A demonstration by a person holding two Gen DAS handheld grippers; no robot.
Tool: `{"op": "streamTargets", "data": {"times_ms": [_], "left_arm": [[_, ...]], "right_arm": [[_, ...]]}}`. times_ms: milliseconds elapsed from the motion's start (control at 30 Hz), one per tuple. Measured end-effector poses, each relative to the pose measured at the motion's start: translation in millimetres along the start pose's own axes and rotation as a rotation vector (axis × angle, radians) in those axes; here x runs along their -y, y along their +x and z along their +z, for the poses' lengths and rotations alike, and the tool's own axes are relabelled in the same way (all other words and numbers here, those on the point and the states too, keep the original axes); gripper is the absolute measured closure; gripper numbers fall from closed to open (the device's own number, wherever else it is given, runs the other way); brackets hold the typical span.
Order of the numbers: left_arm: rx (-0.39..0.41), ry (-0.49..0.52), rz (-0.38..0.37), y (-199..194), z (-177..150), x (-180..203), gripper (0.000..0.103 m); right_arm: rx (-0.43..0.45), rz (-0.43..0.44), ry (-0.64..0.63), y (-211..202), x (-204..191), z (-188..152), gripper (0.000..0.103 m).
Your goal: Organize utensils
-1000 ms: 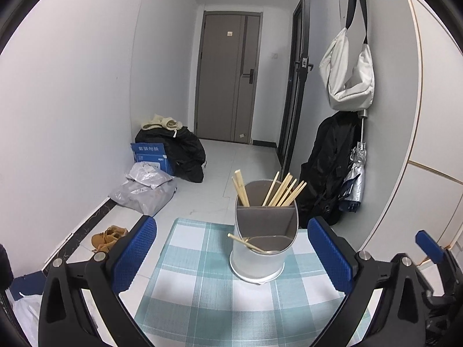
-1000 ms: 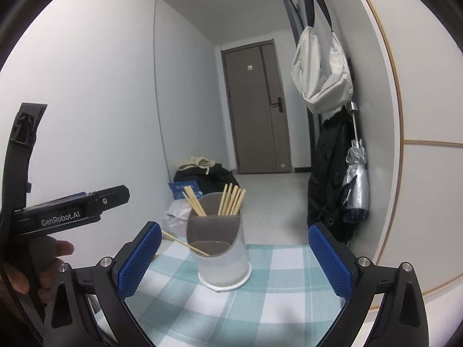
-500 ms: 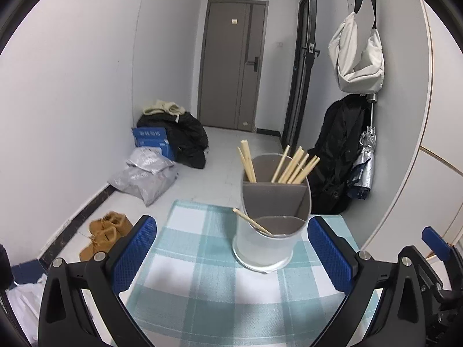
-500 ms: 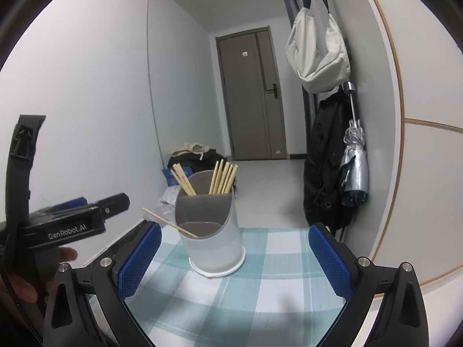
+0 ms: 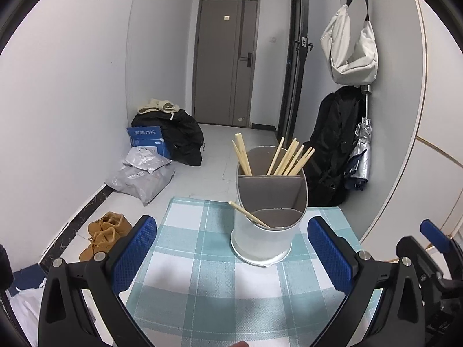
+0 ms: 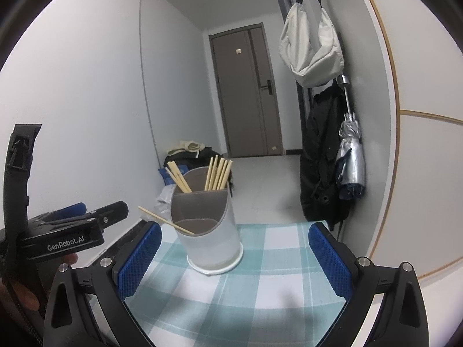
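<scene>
Translucent white plastic forms the utensil holder (image 5: 267, 222), which stands upright on the checked cloth (image 5: 202, 274) ahead of the left gripper (image 5: 231, 256). Its jaws are spread wide and grasp nothing. Most chopsticks (image 5: 290, 157) stand in the rear compartment; a single chopstick (image 5: 249, 215) leans out of the front compartment, over the rim, toward the left.

From the right wrist, the right gripper (image 6: 233, 258) is likewise released and empty, with the holder just ahead between its pads. The left gripper's body sits close by at the left.

Risk: a pad that clips the leaning chopstick could flick it out, and the light holder could tip or slide on the cloth.
</scene>
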State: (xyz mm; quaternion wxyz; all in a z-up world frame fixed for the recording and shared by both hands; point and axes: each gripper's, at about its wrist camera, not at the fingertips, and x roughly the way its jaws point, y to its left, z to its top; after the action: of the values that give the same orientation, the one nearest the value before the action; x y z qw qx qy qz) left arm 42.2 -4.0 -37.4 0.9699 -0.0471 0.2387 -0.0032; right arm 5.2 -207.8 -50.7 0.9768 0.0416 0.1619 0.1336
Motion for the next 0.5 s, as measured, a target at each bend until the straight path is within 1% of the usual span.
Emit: {"op": "streamTargets", "data": {"times_ms": [133,333,500], "left_arm": [[-0.002,-0.017,0.000,0.1,0.6,-0.9,0.001],[-0.006,-0.016,0.002,2.1,0.7,-1.0,0.001],[-0.017,-0.019,-0.014,1.3,2.2,-2.2,0.001]], "right_arm": [[-0.005,-0.005,-0.004,-0.5,0.1,-0.9,0.000],[-0.008,-0.012,-0.012,-0.4,1.1,-1.4,0.000],[-0.008,-0.014,-0.007,-0.8,3.2,-1.4,0.000]]}}
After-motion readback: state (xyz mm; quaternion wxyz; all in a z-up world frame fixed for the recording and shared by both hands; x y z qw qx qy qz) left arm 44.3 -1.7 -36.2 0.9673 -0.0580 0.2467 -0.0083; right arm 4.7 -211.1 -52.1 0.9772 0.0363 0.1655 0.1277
